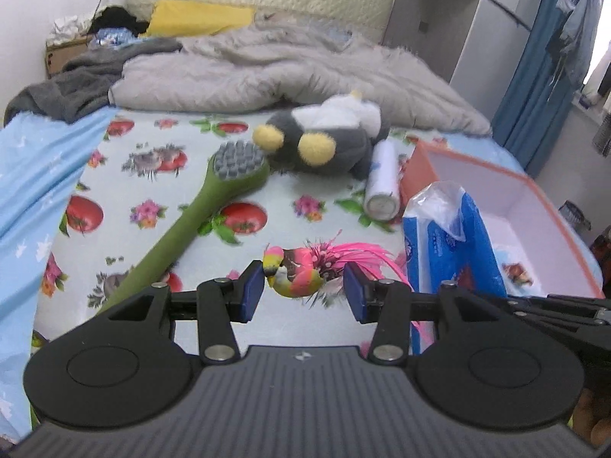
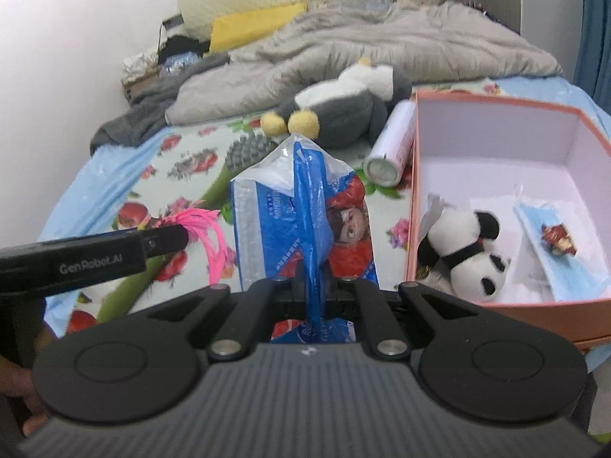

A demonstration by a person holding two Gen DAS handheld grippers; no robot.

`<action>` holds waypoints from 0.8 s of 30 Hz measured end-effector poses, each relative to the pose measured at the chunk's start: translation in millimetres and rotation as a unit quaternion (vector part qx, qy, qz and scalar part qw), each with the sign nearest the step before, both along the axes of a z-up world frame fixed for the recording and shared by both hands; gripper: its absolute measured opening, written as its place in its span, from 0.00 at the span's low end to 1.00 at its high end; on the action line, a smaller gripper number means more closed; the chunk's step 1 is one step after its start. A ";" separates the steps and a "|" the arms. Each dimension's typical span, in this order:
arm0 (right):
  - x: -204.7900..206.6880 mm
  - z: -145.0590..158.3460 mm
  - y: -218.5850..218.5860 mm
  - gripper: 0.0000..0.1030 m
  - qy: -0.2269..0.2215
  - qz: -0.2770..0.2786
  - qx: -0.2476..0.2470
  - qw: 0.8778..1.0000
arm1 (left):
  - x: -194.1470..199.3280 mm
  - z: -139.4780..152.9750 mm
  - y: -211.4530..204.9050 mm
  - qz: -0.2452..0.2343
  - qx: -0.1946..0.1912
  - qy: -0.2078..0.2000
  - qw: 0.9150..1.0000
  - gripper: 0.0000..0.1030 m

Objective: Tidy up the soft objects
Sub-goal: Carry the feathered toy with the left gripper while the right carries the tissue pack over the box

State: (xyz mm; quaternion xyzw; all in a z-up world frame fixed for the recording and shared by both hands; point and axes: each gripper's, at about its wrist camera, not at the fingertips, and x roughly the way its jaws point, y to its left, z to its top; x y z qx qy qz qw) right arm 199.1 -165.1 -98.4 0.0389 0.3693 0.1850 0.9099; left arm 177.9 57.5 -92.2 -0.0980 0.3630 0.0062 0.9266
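My left gripper (image 1: 303, 290) is open, its blue pads on either side of a small toy bird (image 1: 296, 276) with pink feathers lying on the fruit-print sheet; the pads do not touch it. My right gripper (image 2: 311, 286) is shut on the blue plastic wrapper of a tissue pack (image 2: 301, 206) and holds it upright left of the pink box (image 2: 496, 313). The pack also shows in the left wrist view (image 1: 454, 244). A panda plush (image 2: 462, 248) and a blue face mask (image 2: 550, 244) lie inside the box. A grey penguin plush (image 1: 320, 133) lies further back.
A green long-handled brush (image 1: 191, 225) lies diagonally on the sheet at left. A white cylinder bottle (image 1: 382, 183) lies beside the box. A rumpled grey duvet (image 1: 286, 65) and a yellow pillow (image 1: 198, 19) fill the far bed. A blue curtain (image 1: 542, 57) hangs at right.
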 end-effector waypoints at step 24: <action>0.0 80.0 -90.4 0.08 -0.123 -0.086 0.021 0.988 | 18.5 110.5 -89.4 -0.089 -0.030 -0.101 0.990 0.50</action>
